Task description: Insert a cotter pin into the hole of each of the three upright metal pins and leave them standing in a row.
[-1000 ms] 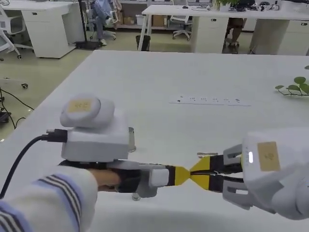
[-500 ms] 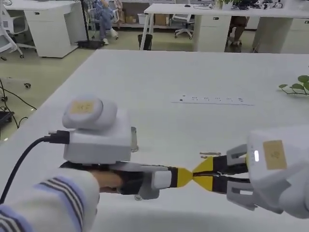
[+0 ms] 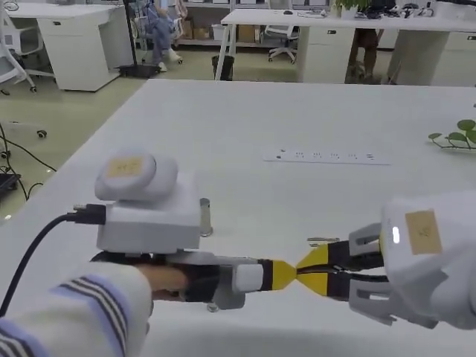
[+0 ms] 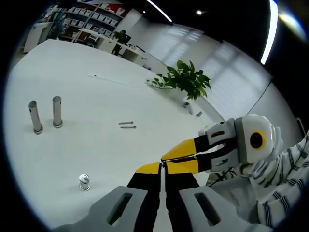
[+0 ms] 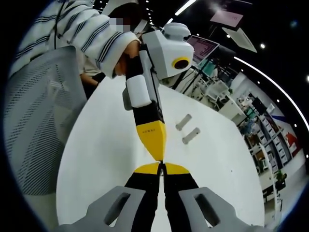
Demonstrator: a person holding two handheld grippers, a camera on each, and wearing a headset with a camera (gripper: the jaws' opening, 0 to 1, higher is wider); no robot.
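Observation:
My left gripper (image 3: 286, 274) and right gripper (image 3: 306, 272) are both shut and meet tip to tip low over the white table (image 3: 297, 119). The left gripper (image 4: 163, 166) faces the right gripper's yellow tips (image 4: 186, 157). The right gripper (image 5: 162, 166) touches the left gripper's yellow tip (image 5: 155, 142). Whether anything thin is pinched at the tips cannot be made out. Two metal pins (image 4: 33, 117) (image 4: 57, 111) stand upright side by side, and a third pin (image 4: 84, 181) stands nearer. Two cotter pins (image 4: 127, 125) lie flat on the table; in the head view the cotter pins (image 3: 321, 240) are just beyond the tips.
A white strip (image 3: 326, 156) lies across the far middle of the table. A leafy plant (image 3: 455, 134) sits at the right edge. Desks and office chairs stand beyond the table. A black cable (image 3: 33, 249) trails from the left gripper.
Both grippers stay shut and tip to tip; only the view has shifted slightly.

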